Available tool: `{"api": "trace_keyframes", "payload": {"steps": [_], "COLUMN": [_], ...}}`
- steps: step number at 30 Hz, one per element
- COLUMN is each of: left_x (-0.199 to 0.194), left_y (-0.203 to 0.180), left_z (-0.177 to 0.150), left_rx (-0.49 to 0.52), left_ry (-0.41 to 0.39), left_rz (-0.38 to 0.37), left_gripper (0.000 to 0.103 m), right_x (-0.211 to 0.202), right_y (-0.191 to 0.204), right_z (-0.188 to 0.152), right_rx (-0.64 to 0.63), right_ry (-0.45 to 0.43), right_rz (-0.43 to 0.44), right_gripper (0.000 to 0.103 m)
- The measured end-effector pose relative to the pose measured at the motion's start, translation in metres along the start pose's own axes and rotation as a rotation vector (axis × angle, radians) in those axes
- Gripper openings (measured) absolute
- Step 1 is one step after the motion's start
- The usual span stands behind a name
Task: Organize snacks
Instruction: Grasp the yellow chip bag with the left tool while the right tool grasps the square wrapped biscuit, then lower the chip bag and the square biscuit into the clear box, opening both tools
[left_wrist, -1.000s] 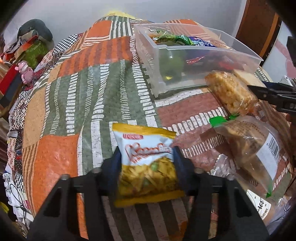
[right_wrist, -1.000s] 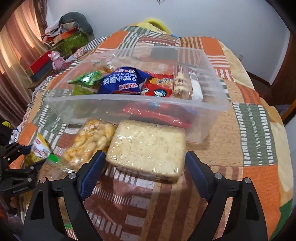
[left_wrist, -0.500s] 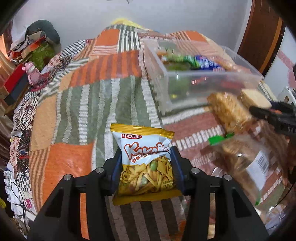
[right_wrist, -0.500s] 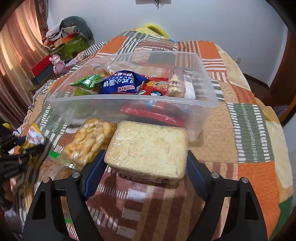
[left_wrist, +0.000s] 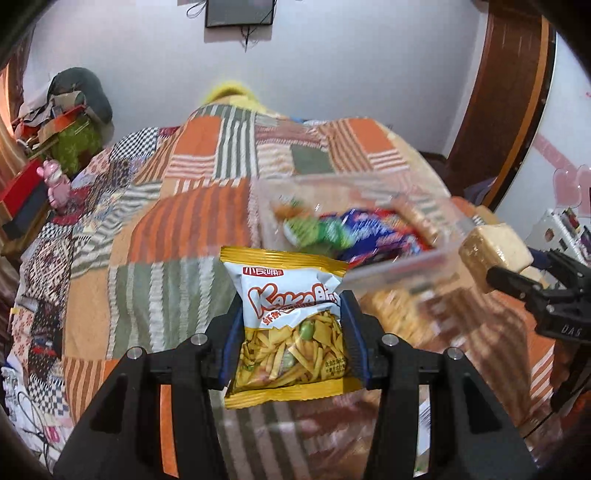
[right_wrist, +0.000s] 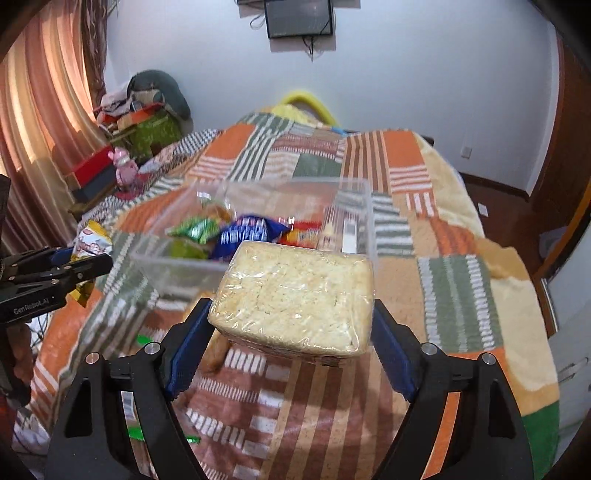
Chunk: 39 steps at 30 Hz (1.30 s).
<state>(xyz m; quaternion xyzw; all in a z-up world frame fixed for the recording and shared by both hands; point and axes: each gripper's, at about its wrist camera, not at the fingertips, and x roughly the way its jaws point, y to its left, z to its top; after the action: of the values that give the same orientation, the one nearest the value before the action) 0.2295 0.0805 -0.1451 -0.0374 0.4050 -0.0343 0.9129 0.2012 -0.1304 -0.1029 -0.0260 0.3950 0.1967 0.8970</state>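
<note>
surface: woven patchwork blanket (left_wrist: 177, 229) | left gripper (left_wrist: 293, 334) pinches glossy crinkled chip bag (left_wrist: 291, 328) | right gripper (right_wrist: 291, 332) clamps film-wrapped crumbly rectangular block (right_wrist: 295, 295) | both lifted just before clear plastic bin (right_wrist: 177, 262)

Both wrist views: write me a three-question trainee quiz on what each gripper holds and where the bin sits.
1. True or false: the left gripper is shut on a yellow chip bag.
2. What does the right gripper hold? A) blue packet B) wrapped pale block C) nothing
3. Fill in: the clear bin rests on the patchwork ____.

Key: 1 true; 2 B; 3 blanket.
</note>
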Motion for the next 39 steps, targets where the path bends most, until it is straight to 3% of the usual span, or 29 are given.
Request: {"api": "trace_keyframes", "payload": {"steps": [11,25,33,36,39], "left_x": [0.024,0.080,0.099,0.100,0.097], "left_y": [-0.018,-0.015,-0.014,-0.017,-0.018], "left_z": [0.038,0.046,0.043,0.041,0.040], "left_rx": [-0.007,-0.020,-0.026,-0.016,-0.011], "left_ry": [-0.029,0.036,0.066,0.074,0.082], "left_rz": [-0.023,-0.010,0.000,0.007,0.004], "left_gripper": [0.049,0.049,0.049,0.051,0.060], "right_x": [0.015,0.074,0.082,0.081,0.077], "right_y": [-0.005,0.000,0.001,0.001,-0.002], "right_z": [0.033,0.036,0.033,0.032,0.031], "right_rx": [0.027,0.018,-0.020,-0.029,-0.027], "right_ry": [-0.060,0.025,0.044,0.056,0.066], "right_rz": [-0.006,0.003,-0.019,-0.024,-0.012], "right_gripper": [0.080,0.080,0.083,0.083,0.083]}}
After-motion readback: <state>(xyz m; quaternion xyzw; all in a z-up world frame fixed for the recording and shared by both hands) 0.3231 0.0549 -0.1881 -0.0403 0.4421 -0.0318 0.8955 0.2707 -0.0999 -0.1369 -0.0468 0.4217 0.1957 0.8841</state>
